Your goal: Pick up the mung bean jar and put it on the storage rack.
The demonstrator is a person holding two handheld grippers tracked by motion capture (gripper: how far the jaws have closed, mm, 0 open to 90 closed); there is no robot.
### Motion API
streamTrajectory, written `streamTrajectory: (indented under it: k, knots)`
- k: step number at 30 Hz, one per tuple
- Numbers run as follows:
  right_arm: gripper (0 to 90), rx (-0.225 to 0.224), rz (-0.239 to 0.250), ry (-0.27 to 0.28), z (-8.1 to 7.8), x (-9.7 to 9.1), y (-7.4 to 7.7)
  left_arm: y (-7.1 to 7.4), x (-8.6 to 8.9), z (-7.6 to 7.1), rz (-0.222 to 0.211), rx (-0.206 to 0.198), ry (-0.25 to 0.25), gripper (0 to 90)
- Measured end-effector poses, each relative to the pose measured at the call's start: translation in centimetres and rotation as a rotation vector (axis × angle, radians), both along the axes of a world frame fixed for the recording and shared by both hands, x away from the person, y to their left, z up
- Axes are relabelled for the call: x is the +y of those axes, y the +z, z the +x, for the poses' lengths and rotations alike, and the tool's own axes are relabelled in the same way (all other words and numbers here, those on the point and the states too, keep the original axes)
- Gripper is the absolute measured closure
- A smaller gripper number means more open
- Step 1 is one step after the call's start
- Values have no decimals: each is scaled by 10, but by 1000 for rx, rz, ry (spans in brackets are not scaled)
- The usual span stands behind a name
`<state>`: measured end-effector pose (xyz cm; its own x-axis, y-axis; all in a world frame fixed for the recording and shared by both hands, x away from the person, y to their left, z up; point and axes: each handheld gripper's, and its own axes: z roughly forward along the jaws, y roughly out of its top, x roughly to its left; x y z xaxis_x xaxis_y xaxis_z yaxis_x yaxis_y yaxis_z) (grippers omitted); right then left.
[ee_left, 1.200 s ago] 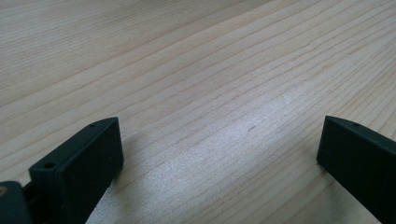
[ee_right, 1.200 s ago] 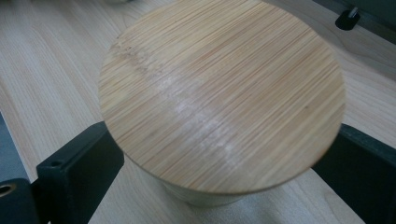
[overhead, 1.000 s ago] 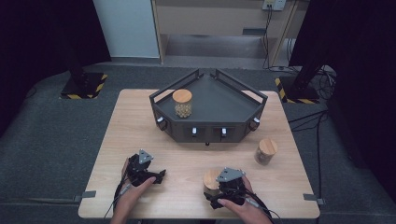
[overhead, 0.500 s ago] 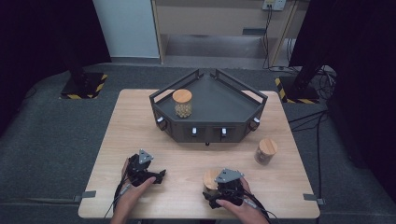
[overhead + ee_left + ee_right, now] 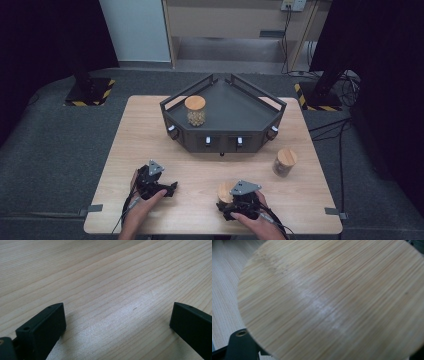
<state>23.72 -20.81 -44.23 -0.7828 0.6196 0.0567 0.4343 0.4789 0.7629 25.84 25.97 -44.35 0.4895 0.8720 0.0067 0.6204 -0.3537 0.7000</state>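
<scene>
Closing over the last moment, the right gripper point(image 5: 239, 199) was brought onto the bamboo-lidded jar point(image 5: 226, 190) between its jaws, so a lift was judged ready. The left gripper point(image 5: 117, 322) was held spread over bare table point(image 5: 200, 170).

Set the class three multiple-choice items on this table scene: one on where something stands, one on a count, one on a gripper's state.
1. Where does the jar of nuts stand?
A. inside the dark tray
B. on the floor
C. at the table's front left corner

2. How many jars with wooden lids are there?
A. one
B. three
C. five

3. How does the left gripper stand?
A. shut on a jar
B. open over bare wood
C. shut on a cable

Key: 1 A, it stands within the tray's rails. 2 B, one in the tray, one jar to the tray's right, one jar at the right gripper. 3 B, the left gripper view shows its jaws wide apart with nothing between.
</scene>
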Motion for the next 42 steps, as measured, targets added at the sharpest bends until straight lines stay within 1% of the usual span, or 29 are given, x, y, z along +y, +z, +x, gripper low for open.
streamTrajectory:
  k: [6, 10, 12, 16, 19, 24, 30, 32, 36, 38, 39, 42]
  knots:
    - [237, -13, 5, 4, -2, 0, -2, 0, 0, 0, 0, 0, 0, 0]
    - [247, -32, -6, 8, -5, 1, -1, 0, 0, 0, 0, 0, 0, 0]
    - [248, -32, -14, 10, -5, 1, 1, 0, 0, 0, 0, 0, 0, 0]
    - [249, -38, -23, 9, -6, -2, 2, 0, 0, 0, 0, 0, 0, 0]
    - [250, -38, -19, -1, -7, -6, 3, 0, 0, 0, 0, 0, 0, 0]
    - [250, -41, -13, -5, -4, -12, 10, 0, 0, 0, 0, 0, 0, 0]
    - [250, -55, -22, 0, 2, -18, 24, 0, 0, 0, 1, 0, 0, 0]
    - [250, -49, -26, 1, 7, -21, 27, 0, 0, 0, 1, 0, 0, 0]
    - [250, -56, -42, -5, 14, -21, 35, 0, 0, 0, 0, 0, 0, 0]
    - [250, -54, -37, -5, 18, -22, 38, 0, 0, 0, 0, 0, 0, 0]
    - [250, -47, -26, -8, 21, -22, 39, 0, 0, 0, 0, 0, 0, 0]
    - [251, -49, -37, -8, 28, -19, 42, 0, 0, 0, 1, 0, 0, 0]
